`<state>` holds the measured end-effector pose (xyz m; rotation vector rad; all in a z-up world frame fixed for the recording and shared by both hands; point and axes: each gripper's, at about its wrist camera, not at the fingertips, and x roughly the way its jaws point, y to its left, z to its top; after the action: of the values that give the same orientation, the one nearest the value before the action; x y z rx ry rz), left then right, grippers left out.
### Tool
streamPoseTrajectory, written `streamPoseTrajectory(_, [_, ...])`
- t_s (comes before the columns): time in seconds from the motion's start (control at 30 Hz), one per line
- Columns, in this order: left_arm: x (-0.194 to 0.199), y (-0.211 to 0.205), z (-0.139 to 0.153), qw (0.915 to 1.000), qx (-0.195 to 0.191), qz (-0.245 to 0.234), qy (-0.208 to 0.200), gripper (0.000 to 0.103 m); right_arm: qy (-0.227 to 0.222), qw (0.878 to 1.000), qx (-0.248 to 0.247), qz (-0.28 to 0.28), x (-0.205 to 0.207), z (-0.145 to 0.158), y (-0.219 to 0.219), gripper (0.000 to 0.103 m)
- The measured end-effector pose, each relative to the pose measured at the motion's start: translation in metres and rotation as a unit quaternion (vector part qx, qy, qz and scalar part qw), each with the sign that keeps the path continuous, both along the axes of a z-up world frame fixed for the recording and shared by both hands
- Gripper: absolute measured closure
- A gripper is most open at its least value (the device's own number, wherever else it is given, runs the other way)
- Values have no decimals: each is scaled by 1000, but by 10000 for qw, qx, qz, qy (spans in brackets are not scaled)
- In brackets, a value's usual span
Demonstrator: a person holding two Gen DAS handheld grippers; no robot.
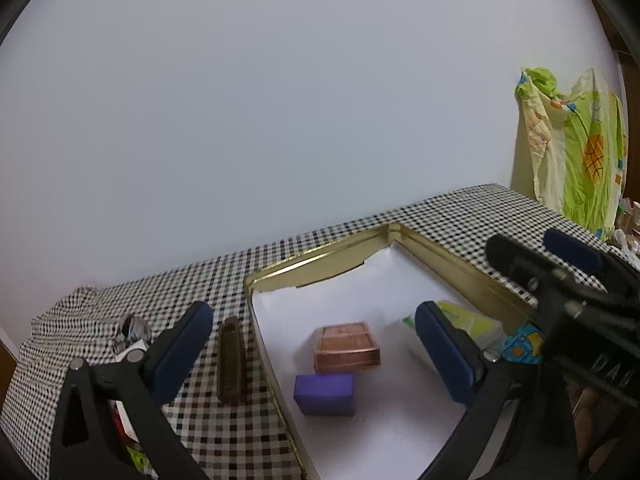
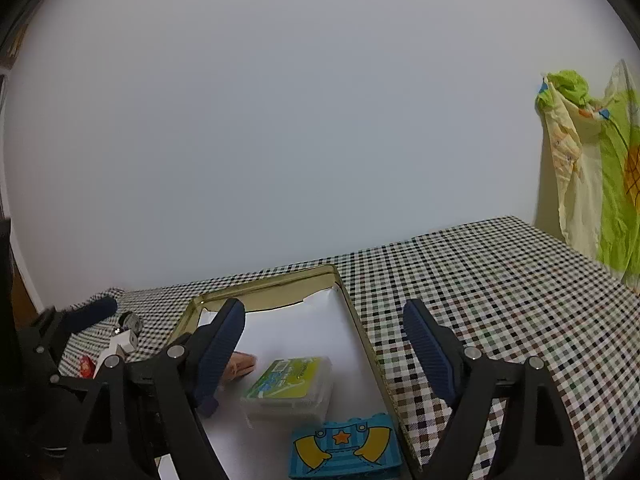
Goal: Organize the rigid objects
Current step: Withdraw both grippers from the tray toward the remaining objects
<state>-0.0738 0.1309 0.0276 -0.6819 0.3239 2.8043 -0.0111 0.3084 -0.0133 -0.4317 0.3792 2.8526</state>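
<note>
Two views, both over a checked tablecloth (image 1: 224, 280) and a shallow gold tin tray (image 1: 320, 258) lined with white paper.

Left wrist view: left gripper (image 1: 314, 346) stands wide open, blue pads well apart, nothing pressed between them. Between the fingers, further off on the tray's paper, lies a copper-brown rectangular block (image 1: 346, 346); a purple block (image 1: 325, 394) sits just in front of it, near but whether touching I cannot tell. A dark brown ridged bar (image 1: 231, 360) lies on the cloth just outside the tray's left wall. Behind the right finger, a clear box with a green label (image 1: 476, 320) and a blue printed brick (image 1: 520, 344) show partly. Right gripper (image 1: 546, 258) enters from the right, above the tray's right wall. Small clutter at far left, too blurred to name.

Right wrist view: right gripper (image 2: 324, 354) is open, empty, left finger over the tray, right finger over the cloth (image 2: 500, 300). Inside the tray (image 2: 276, 280): the green-labelled clear box (image 2: 290, 386) near the right wall, the blue brick (image 2: 346, 450) with yellow shapes and an orange star just in front of it, and a pinkish-brown object (image 2: 240, 364) mostly hidden behind the left finger. Green and yellow printed fabric (image 2: 592, 184) hangs at far right.
</note>
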Motion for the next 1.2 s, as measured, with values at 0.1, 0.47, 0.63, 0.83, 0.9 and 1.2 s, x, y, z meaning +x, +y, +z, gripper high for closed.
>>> streamPoseTrajectory(0.1, [-1, -6, 0, 9999, 74, 111, 5, 0, 99, 9999, -67, -73, 1, -1, 4, 20])
streamPoseTrajectory(0.47, [-6, -36, -1, 9972, 531, 535, -24, 0, 675, 9961, 127, -546, 17, 4, 6, 20])
streamPoseTrajectory(0.63, [-10, -52, -2, 9951, 680, 716, -77, 0, 812, 9926, 461, -772, 23, 6, 1, 20])
streamPoseTrajectory(0.83, [-14, -75, -7, 9908, 849, 1040, -143, 0, 932, 9862, 780, -1125, 26, 8, -8, 20])
streamPoseTrajectory(0.9, [-13, -83, -9, 9896, 860, 1146, -131, 1, 936, 9856, 784, -1173, 26, 8, -9, 20])
streamPoseTrajectory(1.2, [-1, -115, -19, 9882, 547, 1387, 340, 1, 949, 9827, 896, -1315, 21, 8, -20, 20])
